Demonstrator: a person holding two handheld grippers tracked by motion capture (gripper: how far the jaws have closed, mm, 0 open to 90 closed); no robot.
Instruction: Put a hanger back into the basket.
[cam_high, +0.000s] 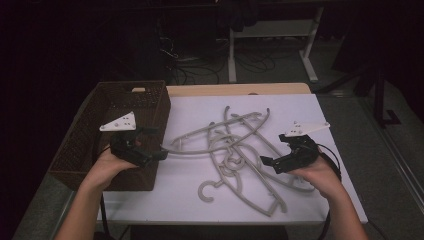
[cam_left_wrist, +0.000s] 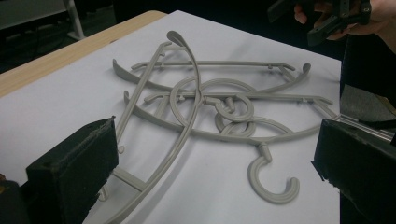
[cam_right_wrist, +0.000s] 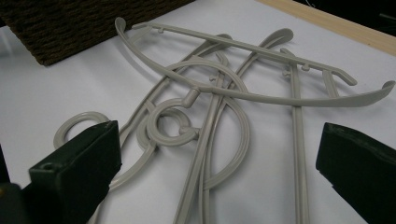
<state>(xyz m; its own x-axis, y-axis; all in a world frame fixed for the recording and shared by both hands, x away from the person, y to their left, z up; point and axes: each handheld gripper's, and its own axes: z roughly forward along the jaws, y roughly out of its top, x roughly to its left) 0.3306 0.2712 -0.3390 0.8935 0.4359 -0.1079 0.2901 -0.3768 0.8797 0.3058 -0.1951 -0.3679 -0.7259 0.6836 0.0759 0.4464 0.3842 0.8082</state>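
Observation:
Several grey plastic hangers (cam_high: 231, 150) lie tangled in a pile on the white table cover (cam_high: 185, 175). One hook (cam_left_wrist: 275, 186) points toward the near edge. My left gripper (cam_high: 159, 144) is held low beside the basket, left of the pile, open, with nothing between its jaws. In the left gripper view the pile (cam_left_wrist: 198, 93) lies ahead between the two black jaws. My right gripper (cam_high: 272, 149) hovers at the right side of the pile, also open and empty. The right gripper view looks across the hangers (cam_right_wrist: 191, 95) from just above them.
A brown woven basket (cam_high: 125, 177) stands at the table's left edge, touching the white cover; its wall (cam_right_wrist: 84, 23) shows beyond the hangers. A wooden strip (cam_high: 240, 89) runs along the far edge. Table legs and cables lie on the dark floor behind.

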